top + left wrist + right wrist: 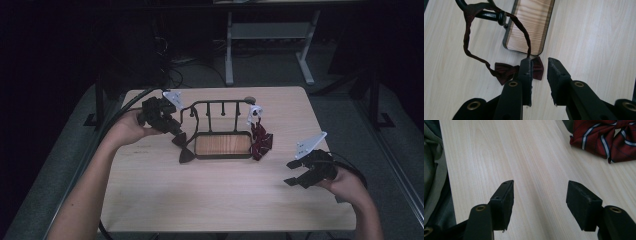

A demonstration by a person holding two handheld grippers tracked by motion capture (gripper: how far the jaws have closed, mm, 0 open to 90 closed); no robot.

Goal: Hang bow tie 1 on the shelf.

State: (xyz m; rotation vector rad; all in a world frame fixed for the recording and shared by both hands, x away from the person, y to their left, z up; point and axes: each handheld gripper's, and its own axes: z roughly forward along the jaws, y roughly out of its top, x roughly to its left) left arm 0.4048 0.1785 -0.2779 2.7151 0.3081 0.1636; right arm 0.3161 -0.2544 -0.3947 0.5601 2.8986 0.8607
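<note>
A black metal rack (pixel 220 102) with a wooden base (pixel 222 145) stands mid-table. A dark maroon bow tie (pixel 504 71) lies on the table at the rack's left end (pixel 186 156), and its strap (pixel 467 32) is looped over the rack's bar (pixel 490 15). My left gripper (pixel 176 135) hovers just over it, open (pixel 539 61), with a narrow bare gap between the jaws; the tie lies behind the left jaw. Red striped bow ties (pixel 261 141) sit at the rack's right end (pixel 604 137). My right gripper (pixel 291 173) is open over bare wood (pixel 541 183).
The light wooden table (pixel 210 195) has free room in front of the rack. A small white piece (pixel 254 112) hangs at the rack's right end. Grey fabric (pixel 431 170) lies past the table's edge. A desk frame (pixel 230 50) stands behind the table.
</note>
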